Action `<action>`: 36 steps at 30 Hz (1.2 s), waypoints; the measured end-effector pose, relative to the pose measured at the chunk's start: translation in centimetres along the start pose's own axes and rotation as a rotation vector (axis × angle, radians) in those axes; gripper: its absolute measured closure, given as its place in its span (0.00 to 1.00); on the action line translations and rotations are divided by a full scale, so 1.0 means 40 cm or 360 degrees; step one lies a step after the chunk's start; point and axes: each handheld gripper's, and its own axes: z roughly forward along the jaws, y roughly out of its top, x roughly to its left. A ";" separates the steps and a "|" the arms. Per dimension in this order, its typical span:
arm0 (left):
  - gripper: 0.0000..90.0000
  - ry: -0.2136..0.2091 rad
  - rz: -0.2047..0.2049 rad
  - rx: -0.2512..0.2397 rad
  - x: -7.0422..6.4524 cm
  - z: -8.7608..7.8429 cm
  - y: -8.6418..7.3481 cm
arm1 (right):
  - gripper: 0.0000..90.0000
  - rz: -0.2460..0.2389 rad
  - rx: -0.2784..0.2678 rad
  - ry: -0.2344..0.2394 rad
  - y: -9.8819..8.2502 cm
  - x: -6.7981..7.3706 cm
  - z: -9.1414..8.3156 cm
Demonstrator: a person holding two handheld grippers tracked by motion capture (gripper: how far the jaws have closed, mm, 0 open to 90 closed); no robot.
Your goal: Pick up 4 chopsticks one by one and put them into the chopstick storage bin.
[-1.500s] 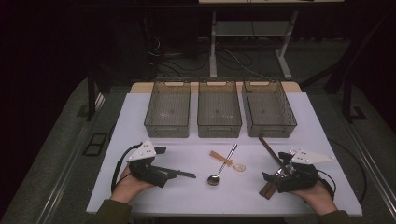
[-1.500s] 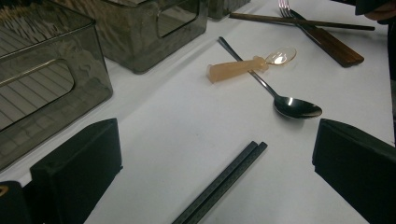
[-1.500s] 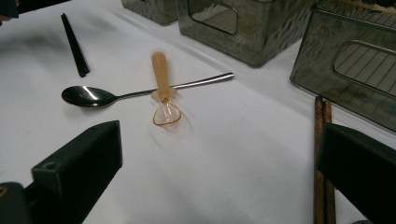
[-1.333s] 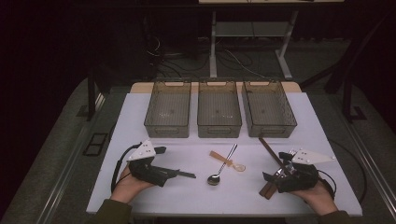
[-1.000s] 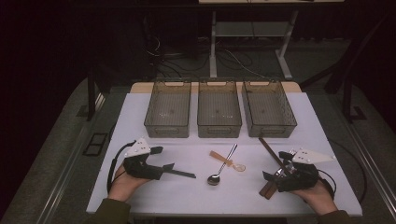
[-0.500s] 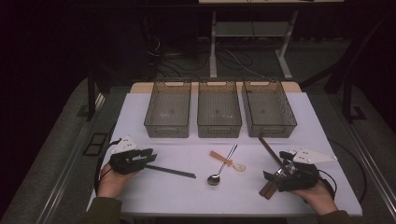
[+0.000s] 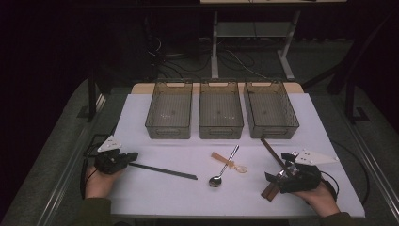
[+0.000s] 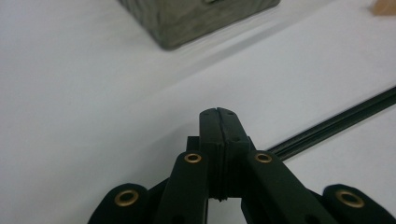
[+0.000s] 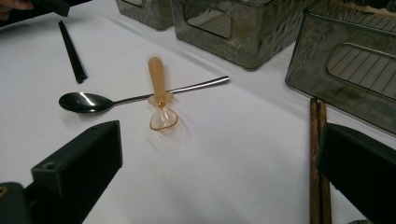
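Our black chopsticks (image 7: 162,170) lie flat on the white table (image 7: 155,197), a thin dark pair running from just beside the left gripper (image 7: 123,157) out toward the middle of the table. In the left gripper view the pair (image 8: 334,124) passes beside the jaw tips, on the right, not between them. We have that gripper at the table's left edge in the high view, and its jaws have just been closing: now they meet flat against each other with nothing caught between. Whether the tips touch the sticks we cannot tell.

Moving outward, a metal spoon (image 7: 224,167) lies near the centre with its bowl toward us, and a small translucent orange spoon (image 7: 229,162) lies across its handle. In the right gripper view we see that crossing clearly, orange spoon (image 9: 159,93) over metal spoon (image 9: 126,99).

Over on the right, a pair of brown wooden chopsticks (image 7: 270,153) runs from near the right-hand bin down to the right gripper (image 7: 273,181). Our right jaws stand wide apart, and the wooden sticks (image 9: 319,158) lie just inside the right-hand jaw, not pinched.

At the back stand three smoky transparent bins (image 7: 221,129) in a row, side by side.
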 end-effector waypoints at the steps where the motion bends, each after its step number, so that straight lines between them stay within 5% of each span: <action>1: 1.00 0.0007 -0.0007 0.0011 0.001 0.001 -0.002 | 0.00 0.0001 0.0004 -0.0002 0.000 0.000 0.000; 15: 1.00 0.0022 0.0002 0.0128 0.002 0.012 -0.009 | 0.00 0.0009 -0.0001 -0.0003 0.000 -0.002 -0.002; 36: 1.00 0.0012 0.0026 0.0194 -0.018 -0.006 -0.017 | 0.00 0.0006 -0.0001 -0.0007 0.000 -0.003 -0.003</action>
